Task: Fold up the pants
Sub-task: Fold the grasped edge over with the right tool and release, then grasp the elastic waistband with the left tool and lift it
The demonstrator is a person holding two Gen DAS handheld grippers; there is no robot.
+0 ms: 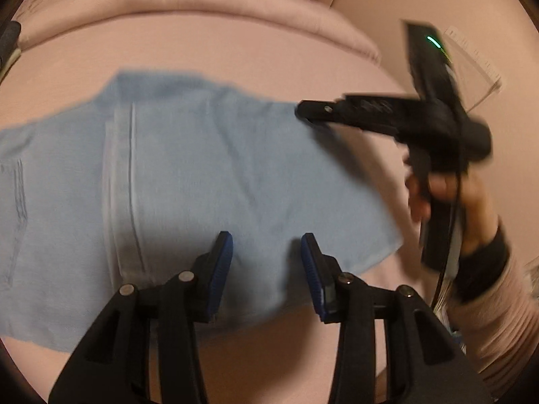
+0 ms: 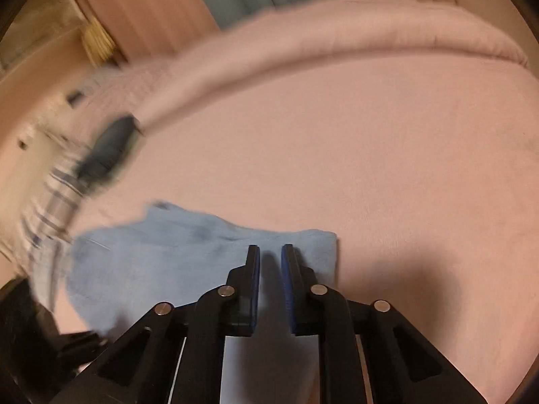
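Pants: light blue cotton pants (image 1: 188,181) lie flat on the bed, already folded into a compact, roughly rectangular stack; a pale seam band runs near to far across the left part, and the right edge looks squared.
Progress: judged from the lie of the cloth, most folds seem done; what may be left is a last fold or some smoothing, and I cannot tell which.
Left gripper: the left gripper (image 1: 266,262) hovers over the near edge of the pants, its blue-padded jaws parted with nothing between them.
Right gripper: the right gripper (image 2: 270,259) is over the right end of the pants, jaws almost closed with a narrow gap, and no cloth is visibly pinched.
Bed: a pink bedsheet (image 1: 235,54) covers the surface, with a rolled pink blanket (image 2: 370,30) along the far side.
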